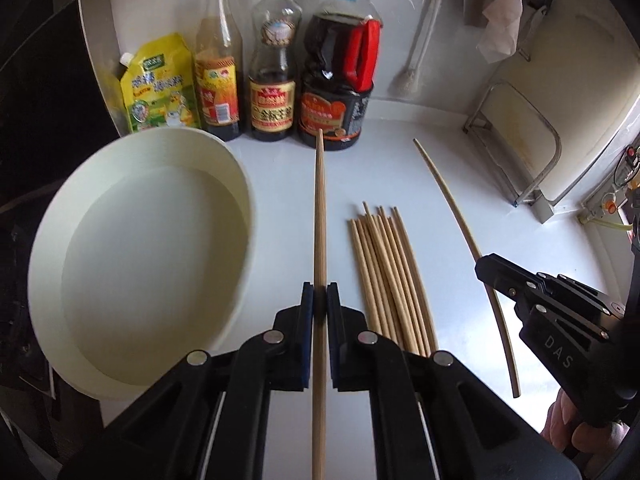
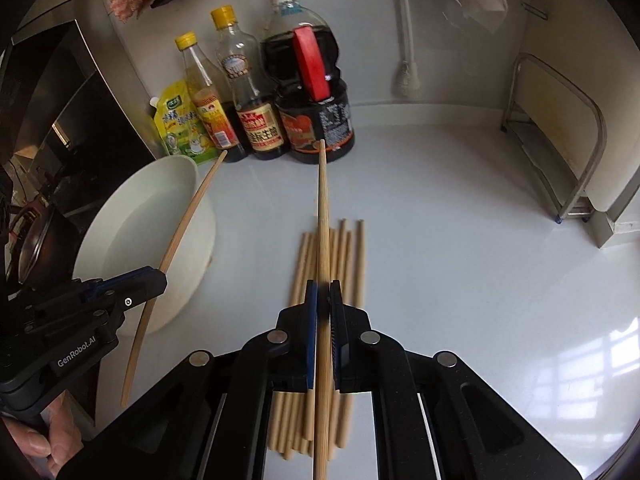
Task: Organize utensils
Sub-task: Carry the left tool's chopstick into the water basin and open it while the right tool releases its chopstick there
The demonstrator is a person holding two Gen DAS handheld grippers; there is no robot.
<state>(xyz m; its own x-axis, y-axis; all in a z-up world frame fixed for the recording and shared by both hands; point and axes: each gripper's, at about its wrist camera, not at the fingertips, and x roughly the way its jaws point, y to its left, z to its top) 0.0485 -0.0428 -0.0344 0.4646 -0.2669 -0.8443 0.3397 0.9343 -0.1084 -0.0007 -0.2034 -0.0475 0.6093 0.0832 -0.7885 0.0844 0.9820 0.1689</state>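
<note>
Black jaws of the left gripper point(image 1: 320, 300) fill the bottom of the left wrist view, pressed together on a single chopstick point(image 1: 320, 208) that runs straight up the middle of the frame, its far tip reaching toward the bottles at the top. Just right of those jaws, a bundle of loose chopsticks point(image 1: 390, 276) lies flat on the white desk point(image 1: 440, 184), roughly parallel. At the left of the frame sits a wide white bowl point(image 1: 44, 280), blurred at its near rim. At the right edge the right gripper point(image 1: 486, 270) shows from the side, pinching a second chopstick point(image 1: 444, 192) that slants from upper centre to lower right, clear of the bundle.

From the right wrist view, the right gripper's point(image 2: 323, 300) jaws are likewise closed on that second chopstick point(image 2: 323, 200), which stands up the centre of the frame above the bundle point(image 2: 352, 264) on the desk point(image 2: 480, 240). At lower left the left gripper point(image 2: 158, 276) holds its chopstick point(image 2: 188, 216) across the front of the bowl point(image 2: 200, 216), and a person's fingers point(image 2: 36, 440) wrap its handle in the bottom left corner.

Along the back wall stand a yellow-green pouch point(image 1: 160, 88), two yellow-capped bottles point(image 1: 218, 64) and a large dark jug point(image 1: 340, 80) with a red handle. A metal rack point(image 1: 516, 140) stands at the right of the frame.
</note>
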